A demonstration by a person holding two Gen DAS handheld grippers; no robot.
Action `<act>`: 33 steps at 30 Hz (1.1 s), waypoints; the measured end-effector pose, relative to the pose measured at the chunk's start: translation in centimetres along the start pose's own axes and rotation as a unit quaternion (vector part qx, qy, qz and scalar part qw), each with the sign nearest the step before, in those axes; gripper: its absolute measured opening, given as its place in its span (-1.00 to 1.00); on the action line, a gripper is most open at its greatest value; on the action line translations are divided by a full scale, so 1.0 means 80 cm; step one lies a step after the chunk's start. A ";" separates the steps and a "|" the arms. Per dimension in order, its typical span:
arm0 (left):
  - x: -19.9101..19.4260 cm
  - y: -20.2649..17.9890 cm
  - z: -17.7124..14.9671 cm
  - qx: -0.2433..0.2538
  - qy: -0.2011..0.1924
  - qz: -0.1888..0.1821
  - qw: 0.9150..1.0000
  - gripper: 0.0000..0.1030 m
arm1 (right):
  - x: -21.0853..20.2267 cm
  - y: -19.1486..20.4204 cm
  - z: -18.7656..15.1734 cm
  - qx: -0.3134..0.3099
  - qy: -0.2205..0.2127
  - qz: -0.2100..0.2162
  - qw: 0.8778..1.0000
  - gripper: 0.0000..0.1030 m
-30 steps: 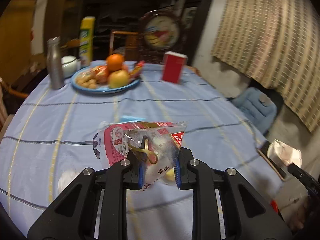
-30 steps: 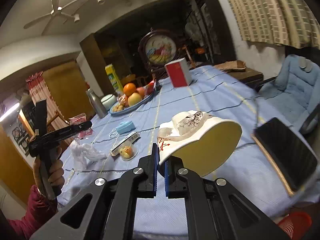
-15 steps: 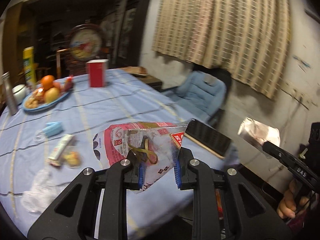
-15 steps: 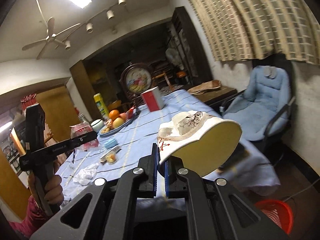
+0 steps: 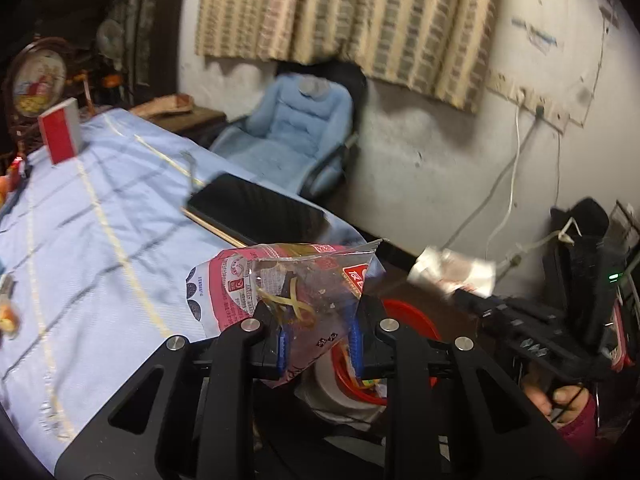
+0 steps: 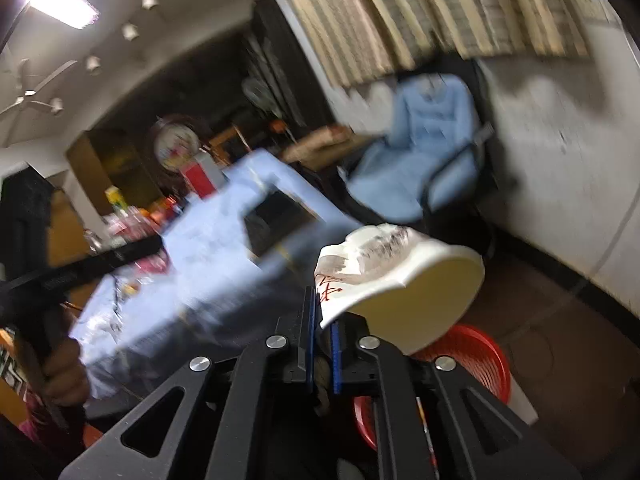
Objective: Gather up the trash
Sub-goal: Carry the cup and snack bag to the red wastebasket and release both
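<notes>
The left gripper [image 5: 320, 344] pinches a crinkly snack wrapper [image 5: 288, 284] above the red bin [image 5: 404, 320]; light and limp, it is best nipped at its gathered end. The right gripper [image 6: 322, 346] clamps a crushed paper cup [image 6: 396, 276] by its rim. Only the right view shows the bin's ribbed wall [image 6: 476, 364].
</notes>
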State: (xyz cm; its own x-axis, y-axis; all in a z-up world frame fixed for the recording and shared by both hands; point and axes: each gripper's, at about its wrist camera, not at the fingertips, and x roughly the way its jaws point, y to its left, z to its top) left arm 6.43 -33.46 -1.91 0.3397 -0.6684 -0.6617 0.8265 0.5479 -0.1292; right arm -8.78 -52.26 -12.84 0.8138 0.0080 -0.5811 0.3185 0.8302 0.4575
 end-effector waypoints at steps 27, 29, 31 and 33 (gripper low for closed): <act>0.194 -0.138 -0.036 0.122 0.160 -0.037 0.979 0.39 | 0.002 -0.148 -0.030 0.129 -0.002 -0.040 0.991 0.07; 0.193 -0.138 -0.036 0.126 0.155 -0.029 0.979 0.49 | 0.001 -0.150 -0.030 0.130 -0.003 -0.040 0.991 0.07; 0.189 -0.136 -0.033 0.126 0.149 -0.022 0.981 0.56 | 0.001 -0.149 -0.031 0.130 -0.004 -0.039 0.991 0.07; 0.185 -0.133 -0.030 0.123 0.143 -0.016 0.982 0.60 | 0.000 -0.147 -0.030 0.128 -0.005 -0.037 0.991 0.07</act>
State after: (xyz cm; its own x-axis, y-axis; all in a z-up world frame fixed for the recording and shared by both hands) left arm 1.60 -48.01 -12.08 0.2019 -0.4956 -0.8448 0.9300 0.3675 0.0067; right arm -13.67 -60.68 -19.89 0.7874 -0.0543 -0.6141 0.4902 0.6591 0.5703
